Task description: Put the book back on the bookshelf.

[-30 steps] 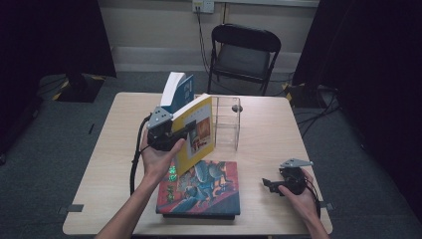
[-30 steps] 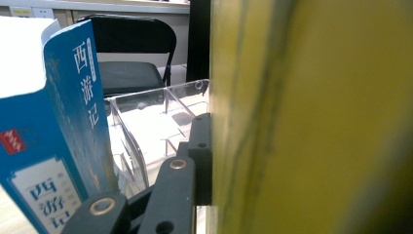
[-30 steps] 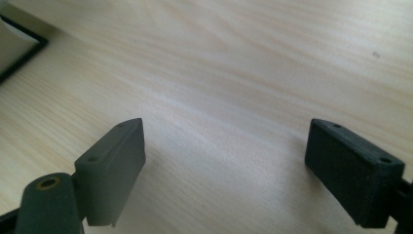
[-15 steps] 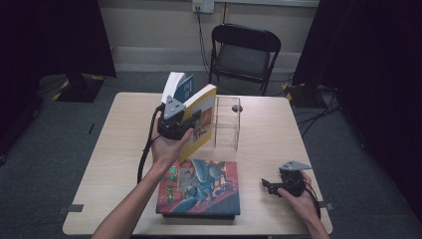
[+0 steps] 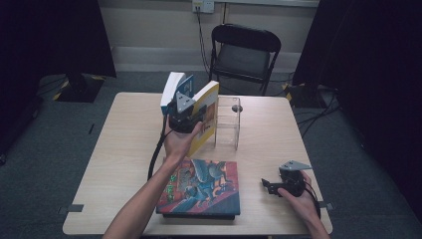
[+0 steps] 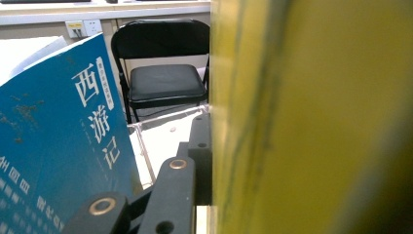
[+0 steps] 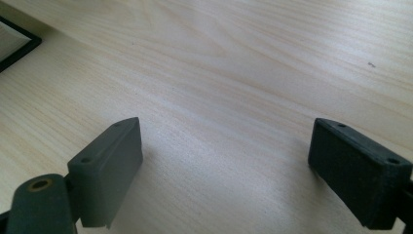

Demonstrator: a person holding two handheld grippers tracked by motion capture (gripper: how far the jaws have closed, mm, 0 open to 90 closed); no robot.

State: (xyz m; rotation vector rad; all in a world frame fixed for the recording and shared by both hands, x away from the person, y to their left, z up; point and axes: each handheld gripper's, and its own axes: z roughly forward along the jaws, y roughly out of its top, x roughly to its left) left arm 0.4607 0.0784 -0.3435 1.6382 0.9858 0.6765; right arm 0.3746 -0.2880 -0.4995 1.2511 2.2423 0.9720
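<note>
Nearest the person, at five o'clock on the table point(image 5: 124, 149), the right gripper point(image 5: 271, 187) rests low with its jaws spread wide over bare wood. At six o'clock a colourful illustrated book point(image 5: 204, 186) lies flat near the front edge. Further up, around the centre, the left gripper point(image 5: 191, 119) clamps the yellow book point(image 5: 209, 117), held upright and off the table, with the blue book point(image 6: 58, 146) just beside it at eleven o'clock and the clear acrylic stand point(image 5: 228, 122) at its three o'clock. Beyond the table, at twelve, stands a black chair point(image 5: 244, 50).

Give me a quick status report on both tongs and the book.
Left tongs shut on yellow book, held upright beside blue book. Right tongs open, resting on table. Clear rack close behind.
</note>
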